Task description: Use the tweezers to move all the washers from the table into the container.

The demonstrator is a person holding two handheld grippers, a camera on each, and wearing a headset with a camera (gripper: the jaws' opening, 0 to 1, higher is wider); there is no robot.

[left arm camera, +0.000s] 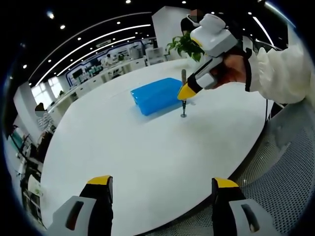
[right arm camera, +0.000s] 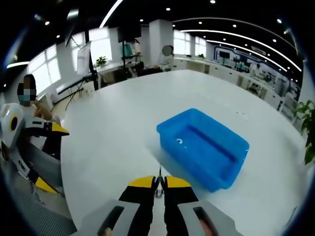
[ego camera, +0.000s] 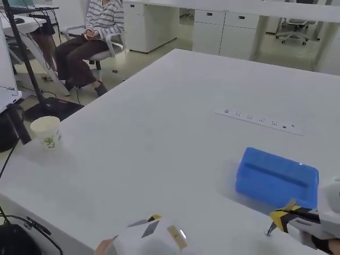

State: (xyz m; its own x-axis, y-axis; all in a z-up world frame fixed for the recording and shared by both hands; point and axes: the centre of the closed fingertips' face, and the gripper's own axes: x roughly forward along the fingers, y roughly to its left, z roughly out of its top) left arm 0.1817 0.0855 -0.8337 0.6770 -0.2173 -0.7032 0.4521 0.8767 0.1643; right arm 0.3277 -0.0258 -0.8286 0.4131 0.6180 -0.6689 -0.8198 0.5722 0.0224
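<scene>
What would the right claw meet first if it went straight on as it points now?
Probably the blue container, just ahead and slightly right of the right claw, which grips the tweezers; depth is unclear.

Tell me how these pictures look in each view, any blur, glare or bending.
Head view: soft even light, a glint on the blue container, the left gripper blurred at the bottom edge. Left gripper view: fisheye curves the table edge, ceiling lights streak. Right gripper view: same bowing, a glint inside the container, tweezers thin, hard to make out.

Blue open container (ego camera: 271, 194) — slim tweezers (left arm camera: 183, 109) upright just beside it, tips down
</scene>
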